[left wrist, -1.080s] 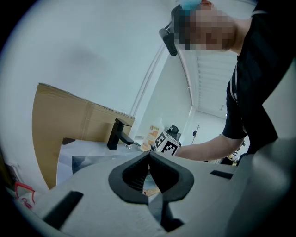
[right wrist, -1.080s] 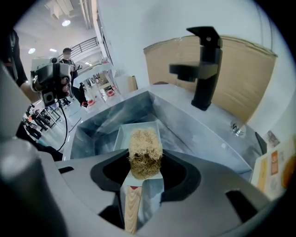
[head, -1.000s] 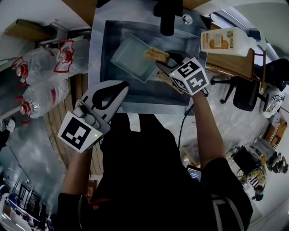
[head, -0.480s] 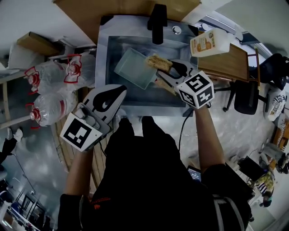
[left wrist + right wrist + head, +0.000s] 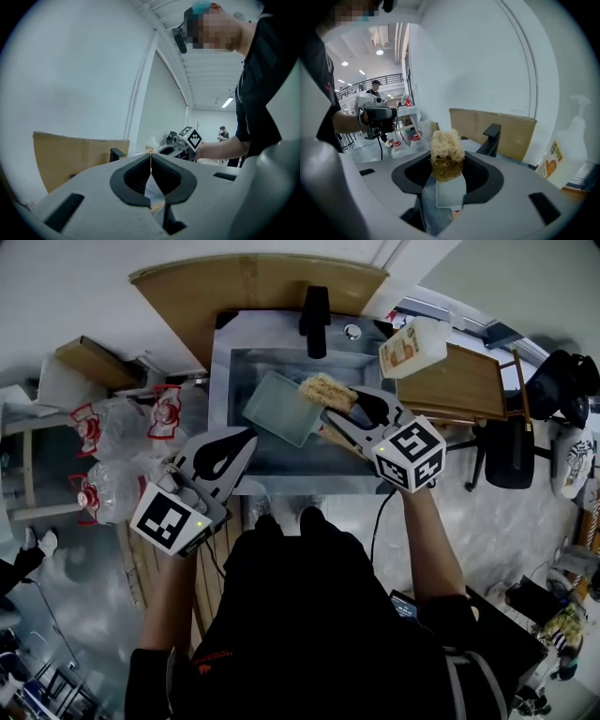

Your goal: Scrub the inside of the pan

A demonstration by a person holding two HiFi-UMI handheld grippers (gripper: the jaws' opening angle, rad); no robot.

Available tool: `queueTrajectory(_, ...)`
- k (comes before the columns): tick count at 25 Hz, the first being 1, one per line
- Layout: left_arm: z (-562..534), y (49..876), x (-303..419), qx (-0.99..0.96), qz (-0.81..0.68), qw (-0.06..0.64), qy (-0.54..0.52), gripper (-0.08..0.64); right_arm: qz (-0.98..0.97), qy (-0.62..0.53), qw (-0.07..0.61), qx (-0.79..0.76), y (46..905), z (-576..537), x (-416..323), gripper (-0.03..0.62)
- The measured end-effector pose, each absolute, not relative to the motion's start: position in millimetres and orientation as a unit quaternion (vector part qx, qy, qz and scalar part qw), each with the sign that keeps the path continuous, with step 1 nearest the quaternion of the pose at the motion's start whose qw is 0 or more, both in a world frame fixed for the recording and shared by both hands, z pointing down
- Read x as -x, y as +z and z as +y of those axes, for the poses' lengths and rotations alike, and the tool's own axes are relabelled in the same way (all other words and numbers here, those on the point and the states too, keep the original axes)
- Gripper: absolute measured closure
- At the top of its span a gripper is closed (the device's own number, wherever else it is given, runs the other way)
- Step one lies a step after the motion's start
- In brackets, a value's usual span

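A pale rectangular pan [image 5: 279,407] lies tilted in the steel sink [image 5: 223,390]. My right gripper [image 5: 330,407] is shut on a tan fibrous scrub sponge [image 5: 326,390] and holds it above the pan's right edge. In the right gripper view the sponge [image 5: 446,154] stands up between the jaws, with the pan [image 5: 451,191] showing below it. My left gripper [image 5: 249,436] is shut with nothing in it and hangs at the sink's front left rim. In the left gripper view its jaws [image 5: 150,165] meet along a thin line.
A black faucet [image 5: 314,307] stands behind the sink, backed by a cardboard sheet [image 5: 253,282]. A soap bottle [image 5: 412,346] sits on a wooden board [image 5: 457,382] at the right. Large water bottles [image 5: 122,427] lie left of the sink.
The head view has tilted, so the sink sits lower in frame. The right gripper still holds the sponge over the pan's right edge. The left gripper stays shut by the front rim.
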State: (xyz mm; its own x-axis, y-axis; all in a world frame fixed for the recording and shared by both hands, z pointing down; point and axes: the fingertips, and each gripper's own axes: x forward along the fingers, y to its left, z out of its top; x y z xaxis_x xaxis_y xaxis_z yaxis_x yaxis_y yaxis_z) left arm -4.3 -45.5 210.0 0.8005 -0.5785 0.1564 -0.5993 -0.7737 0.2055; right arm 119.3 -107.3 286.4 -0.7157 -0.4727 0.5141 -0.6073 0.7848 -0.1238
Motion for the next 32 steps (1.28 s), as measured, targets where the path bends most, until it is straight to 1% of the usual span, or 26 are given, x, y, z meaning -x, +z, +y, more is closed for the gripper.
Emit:
queueTrajectory(6, -40.5, 188.8, 6.3, -0.944, -0.313, 0.102, 0.036, 0.537, -0.924, 0.129, 0.193, -0.305, 247.9, -94.4, -117.2, 0.396)
queueTrajectory(13, -41.9, 167.3, 8.5, -0.949, -0.308, 0.06, 0.017, 0.537, -0.929, 0.118, 0.148, -0.319, 211.1, -82.8, -118.6, 0.396)
queueTrajectory(25, -36.1, 150.7, 9.2, -0.952, -0.303, 0.048, 0.004, 0.537, -0.933, 0.109, 0.1, -0.329, 175.3, -67.6, -116.8, 0.396)
queueTrajectory(32, -33.7, 156.1, 9.0, -0.951, -0.305, 0.058, -0.003, 0.537, -0.932, 0.107, 0.096, -0.333, 172.6, -67.3, -116.1, 0.397)
